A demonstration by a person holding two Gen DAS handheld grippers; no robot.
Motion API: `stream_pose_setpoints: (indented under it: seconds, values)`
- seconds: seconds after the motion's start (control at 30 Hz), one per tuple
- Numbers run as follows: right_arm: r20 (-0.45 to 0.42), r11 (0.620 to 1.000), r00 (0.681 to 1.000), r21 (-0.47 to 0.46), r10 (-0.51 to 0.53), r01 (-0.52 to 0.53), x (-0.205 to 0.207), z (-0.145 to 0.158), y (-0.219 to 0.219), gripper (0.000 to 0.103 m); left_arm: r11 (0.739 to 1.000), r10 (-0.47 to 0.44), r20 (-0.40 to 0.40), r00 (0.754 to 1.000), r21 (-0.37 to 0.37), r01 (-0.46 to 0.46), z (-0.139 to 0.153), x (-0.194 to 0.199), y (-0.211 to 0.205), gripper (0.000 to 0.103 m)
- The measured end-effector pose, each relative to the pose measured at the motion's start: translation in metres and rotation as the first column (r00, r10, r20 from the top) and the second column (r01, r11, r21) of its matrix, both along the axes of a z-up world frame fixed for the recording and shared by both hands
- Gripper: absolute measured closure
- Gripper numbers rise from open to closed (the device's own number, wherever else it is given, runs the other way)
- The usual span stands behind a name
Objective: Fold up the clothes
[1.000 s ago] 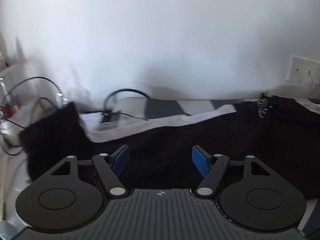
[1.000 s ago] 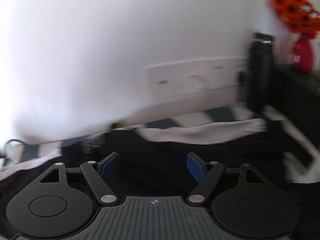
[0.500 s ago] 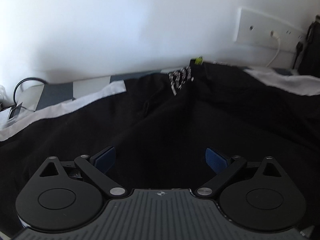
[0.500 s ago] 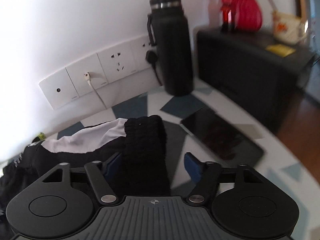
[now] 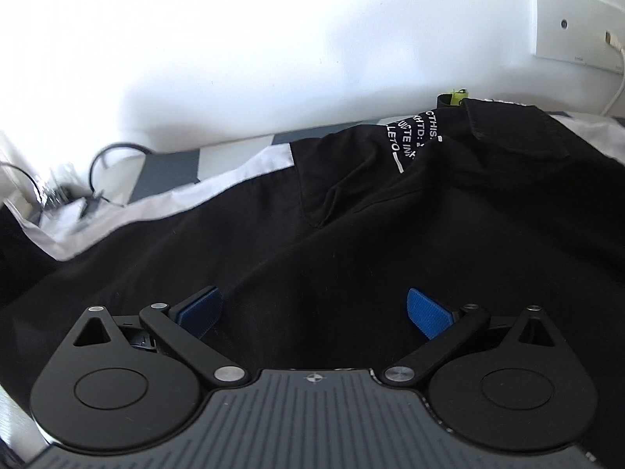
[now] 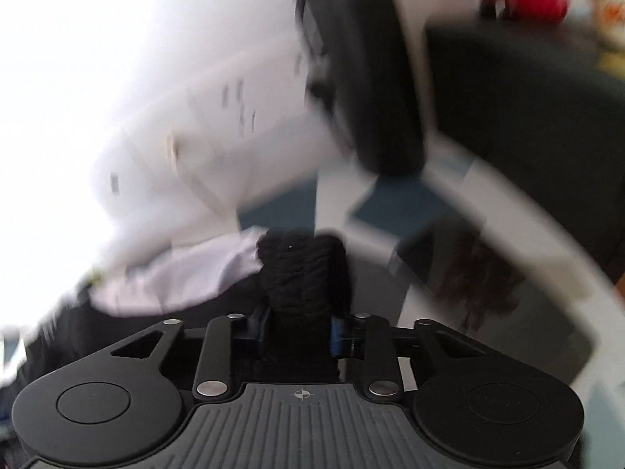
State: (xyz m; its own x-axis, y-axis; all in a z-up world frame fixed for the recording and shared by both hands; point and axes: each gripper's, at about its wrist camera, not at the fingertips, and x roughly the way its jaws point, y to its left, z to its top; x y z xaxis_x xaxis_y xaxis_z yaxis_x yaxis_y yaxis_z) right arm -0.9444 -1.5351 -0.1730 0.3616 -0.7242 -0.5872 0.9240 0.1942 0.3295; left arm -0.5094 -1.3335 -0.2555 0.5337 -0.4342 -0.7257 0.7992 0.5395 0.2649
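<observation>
The black jacket [image 5: 351,234] lies spread along the table's wall edge; soft, limp cloth, best pinched at cuffs or hems. The right gripper [image 6: 299,328] is pinched on its ribbed cuff [image 6: 304,269]. The left gripper [image 5: 312,308] is spread above the body. Only the left view shows the printed lettering [image 5: 410,136]; the right view is blurred.

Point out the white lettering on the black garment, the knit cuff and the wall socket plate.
White lettering [image 5: 412,136], left wrist view, middle of the print.
Knit cuff [image 6: 302,269], right wrist view, ribbed end.
Wall socket plate [image 5: 574,41], left wrist view, its face.
</observation>
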Motion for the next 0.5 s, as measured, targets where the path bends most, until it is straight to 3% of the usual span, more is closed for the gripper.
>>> stream_pose_setpoints:
  seconds: [0.1,0.17,0.27,0.4,0.5]
  values:
    - [-0.063,0.976,0.998,-0.214,0.010,-0.023,0.010,0.046,0.005,0.079,1.000,0.030,-0.006,1.000,0.000,-0.030,0.001,0.001,-0.001,0.000]
    - [-0.136,0.960,0.990,-0.272,0.026,-0.063,0.025,0.058,-0.007,0.079,0.998,0.055,-0.022,0.998,-0.008,-0.055,0.001,0.003,-0.001,0.000]
    - [-0.233,0.972,0.972,-0.217,0.039,-0.091,0.049,0.040,-0.047,0.079,0.997,0.073,-0.017,0.997,-0.017,-0.073,0.001,0.004,0.001,0.000]
    - [-0.393,0.988,0.919,-0.120,0.040,-0.094,0.076,-0.008,-0.096,0.080,0.996,0.084,0.023,0.996,-0.016,-0.083,-0.001,0.000,-0.001,0.000]
    - [-0.443,0.996,0.895,-0.052,0.046,-0.077,0.085,-0.038,-0.116,0.079,0.996,0.091,0.029,0.995,-0.017,-0.091,-0.001,0.000,-0.003,0.000]
